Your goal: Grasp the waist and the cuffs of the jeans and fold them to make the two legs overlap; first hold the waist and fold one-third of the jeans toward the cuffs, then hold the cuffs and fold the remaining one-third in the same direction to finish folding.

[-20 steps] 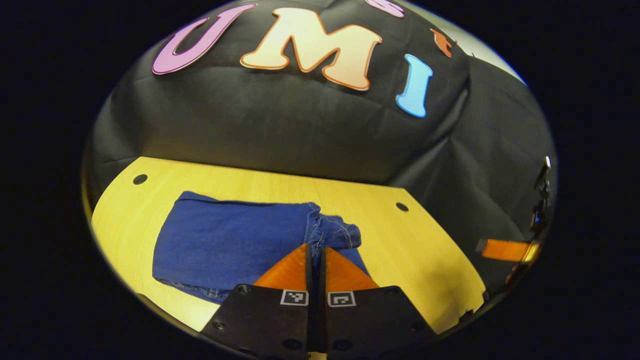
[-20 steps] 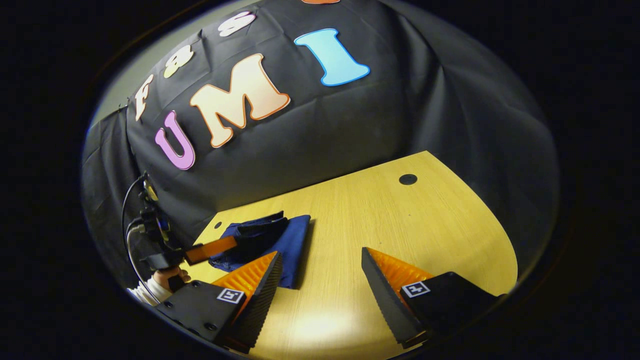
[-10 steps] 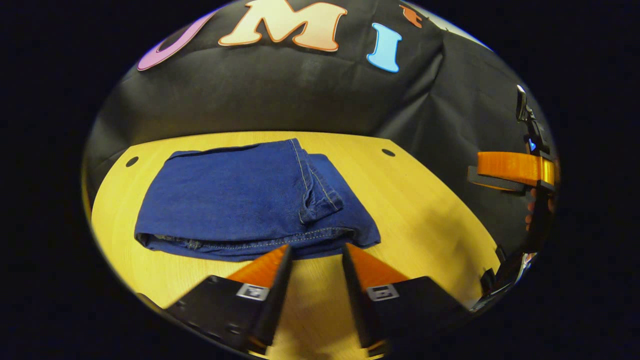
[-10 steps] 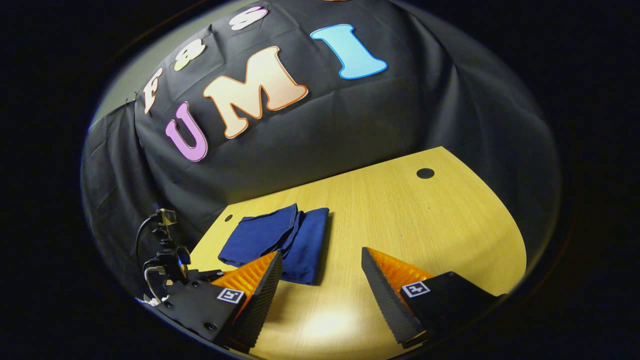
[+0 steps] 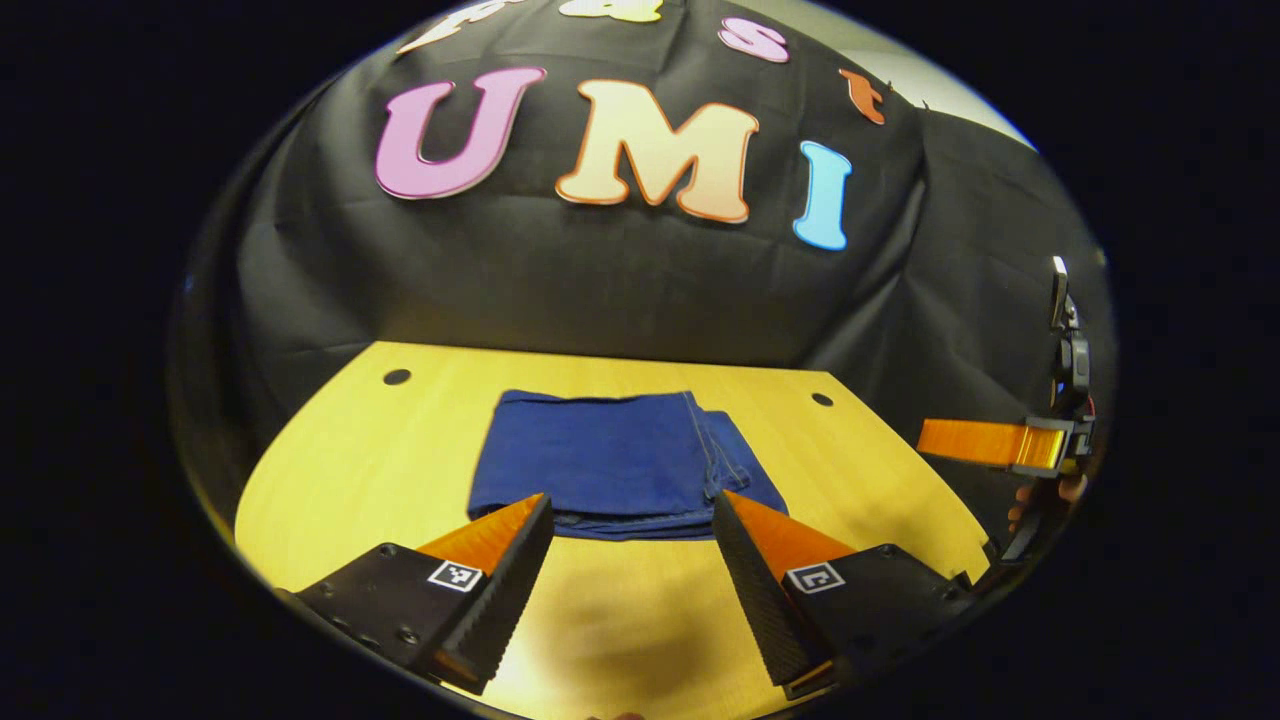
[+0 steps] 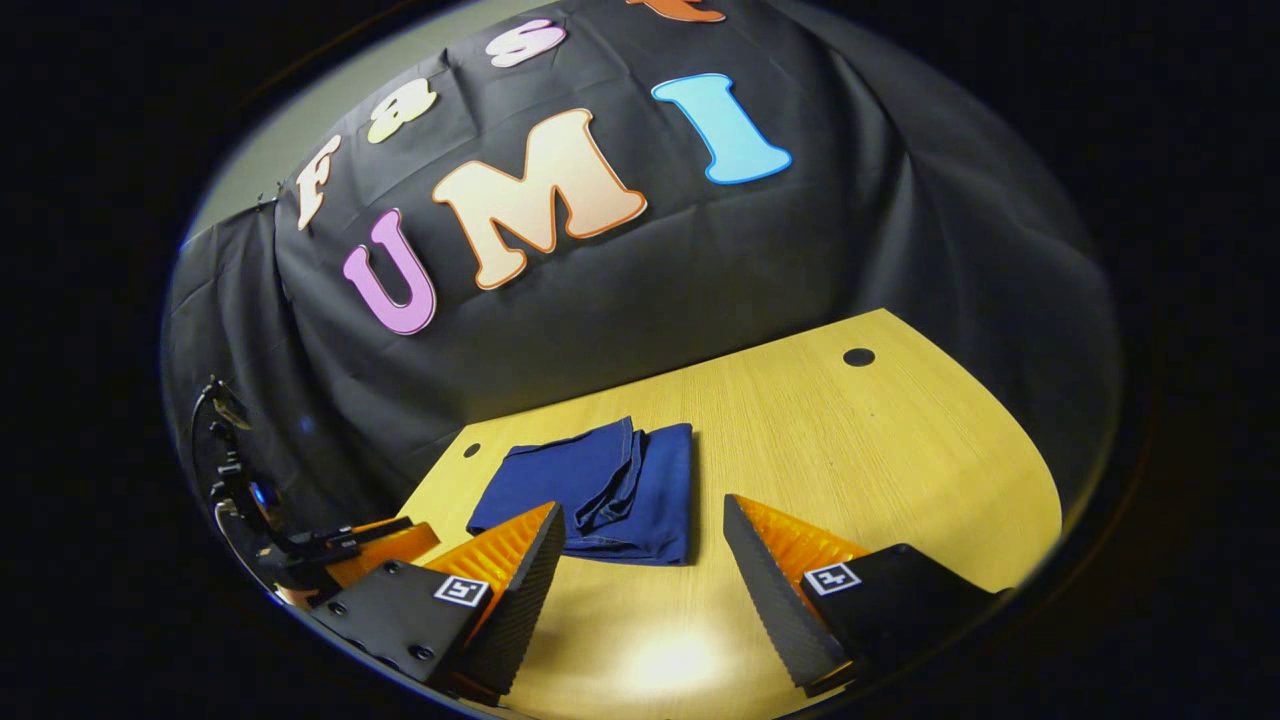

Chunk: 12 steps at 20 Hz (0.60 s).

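Jeans (image 5: 625,462): folded into a compact blue stack, lying flat on the wooden table (image 5: 360,460) near its back edge, touched by neither tool. Left gripper (image 5: 630,510): fingers spread wide, empty, held above the table just in front of the stack. Right gripper (image 6: 645,520): fingers likewise spread and empty, with the stack ahead and to its left.

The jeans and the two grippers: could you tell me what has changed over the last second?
The left gripper let go of the jeans, opened and drew back; the fold dropped flat. The right gripper stayed open, clear of the jeans on the table.
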Motion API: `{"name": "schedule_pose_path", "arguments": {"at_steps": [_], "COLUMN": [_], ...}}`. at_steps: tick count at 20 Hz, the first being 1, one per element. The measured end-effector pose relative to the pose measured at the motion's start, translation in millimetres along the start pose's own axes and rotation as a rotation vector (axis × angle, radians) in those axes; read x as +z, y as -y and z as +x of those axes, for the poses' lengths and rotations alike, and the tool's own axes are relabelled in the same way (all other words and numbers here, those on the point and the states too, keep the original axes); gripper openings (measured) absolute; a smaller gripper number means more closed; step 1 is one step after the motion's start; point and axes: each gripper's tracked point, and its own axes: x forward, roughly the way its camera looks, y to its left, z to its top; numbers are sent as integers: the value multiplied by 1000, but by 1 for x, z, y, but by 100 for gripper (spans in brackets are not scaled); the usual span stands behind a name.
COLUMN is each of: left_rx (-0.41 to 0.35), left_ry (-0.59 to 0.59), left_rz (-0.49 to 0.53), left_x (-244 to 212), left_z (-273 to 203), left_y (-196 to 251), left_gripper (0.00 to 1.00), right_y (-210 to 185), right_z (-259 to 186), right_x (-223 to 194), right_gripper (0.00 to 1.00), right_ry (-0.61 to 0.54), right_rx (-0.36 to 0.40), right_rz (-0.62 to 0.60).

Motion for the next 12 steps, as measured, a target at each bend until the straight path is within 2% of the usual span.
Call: {"name": "schedule_pose_path", "arguments": {"at_steps": [5,12], "left_rx": [4,-48], "left_ry": [27,3], "left_rz": [-18,-14], "left_x": [7,-1], "left_z": [-15,-18], "left_y": [-22,-21], "left_gripper": [94,94], "right_y": [-19,-28], "right_z": [-17,-35], "right_x": [-11,-8], "right_gripper": [98,98], "right_ry": [16,53], "right_rx": [-22,-52], "right_rz": [-5,21]}}
